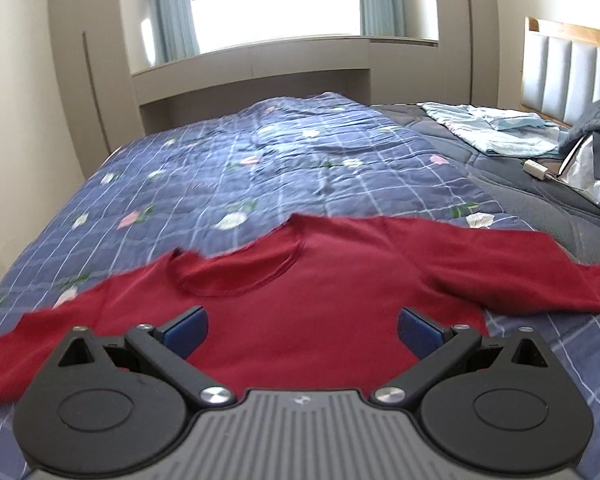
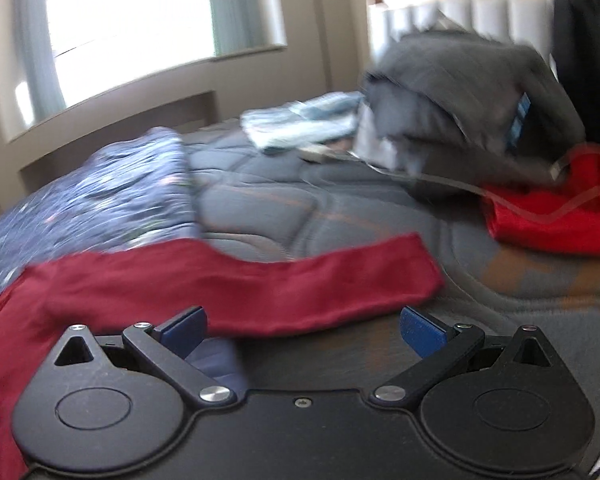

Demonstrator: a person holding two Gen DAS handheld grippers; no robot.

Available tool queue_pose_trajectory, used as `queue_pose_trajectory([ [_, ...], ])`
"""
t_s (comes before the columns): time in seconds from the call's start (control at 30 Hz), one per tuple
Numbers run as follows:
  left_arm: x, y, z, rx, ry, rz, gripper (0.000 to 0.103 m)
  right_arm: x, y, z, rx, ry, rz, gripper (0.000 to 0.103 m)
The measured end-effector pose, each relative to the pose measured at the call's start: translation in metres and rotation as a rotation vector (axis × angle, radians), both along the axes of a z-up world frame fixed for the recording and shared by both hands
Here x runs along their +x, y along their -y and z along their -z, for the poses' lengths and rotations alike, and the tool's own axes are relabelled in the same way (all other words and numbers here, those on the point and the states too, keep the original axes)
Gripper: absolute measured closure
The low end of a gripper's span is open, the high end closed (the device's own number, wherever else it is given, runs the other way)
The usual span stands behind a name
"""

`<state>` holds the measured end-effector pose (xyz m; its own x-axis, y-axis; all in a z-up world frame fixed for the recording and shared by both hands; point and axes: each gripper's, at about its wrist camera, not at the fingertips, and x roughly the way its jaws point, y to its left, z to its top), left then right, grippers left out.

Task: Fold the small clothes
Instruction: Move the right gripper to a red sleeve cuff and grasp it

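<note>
A dark red long-sleeved sweater (image 1: 320,284) lies flat on the bed, neckline away from me, sleeves spread left and right. My left gripper (image 1: 302,330) is open and empty, hovering over the sweater's chest. In the right wrist view, which is blurred, the sweater's right sleeve (image 2: 284,292) stretches across the grey mattress. My right gripper (image 2: 304,330) is open and empty, just in front of that sleeve.
A blue checked floral quilt (image 1: 260,160) covers the bed's left part; grey mattress (image 2: 340,216) lies to the right. A light blue folded cloth (image 1: 496,128), a grey garment pile (image 2: 472,104) and a bright red garment (image 2: 556,208) sit near the padded headboard (image 1: 568,76).
</note>
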<state>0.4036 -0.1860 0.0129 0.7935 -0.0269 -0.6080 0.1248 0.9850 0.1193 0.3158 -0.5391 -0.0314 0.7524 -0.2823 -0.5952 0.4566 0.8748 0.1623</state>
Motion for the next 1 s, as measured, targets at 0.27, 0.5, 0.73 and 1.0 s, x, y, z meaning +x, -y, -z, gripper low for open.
queue_pose_trajectory([
  [0.27,0.037,0.027,0.017,0.032,-0.002,0.052,0.0,0.023,0.049,0.031,0.155,-0.014,0.208,0.004],
  [0.5,0.049,0.032,0.025,0.032,-0.016,0.081,0.0,0.027,0.08,0.047,0.245,0.031,0.404,0.014],
  [0.73,0.054,0.033,0.029,0.025,-0.034,0.089,0.0,0.022,0.091,0.06,0.286,0.051,0.54,0.039],
  [1.0,0.055,0.03,0.027,-0.005,-0.078,0.1,0.0,0.027,0.098,0.064,0.355,0.07,0.539,0.067],
])
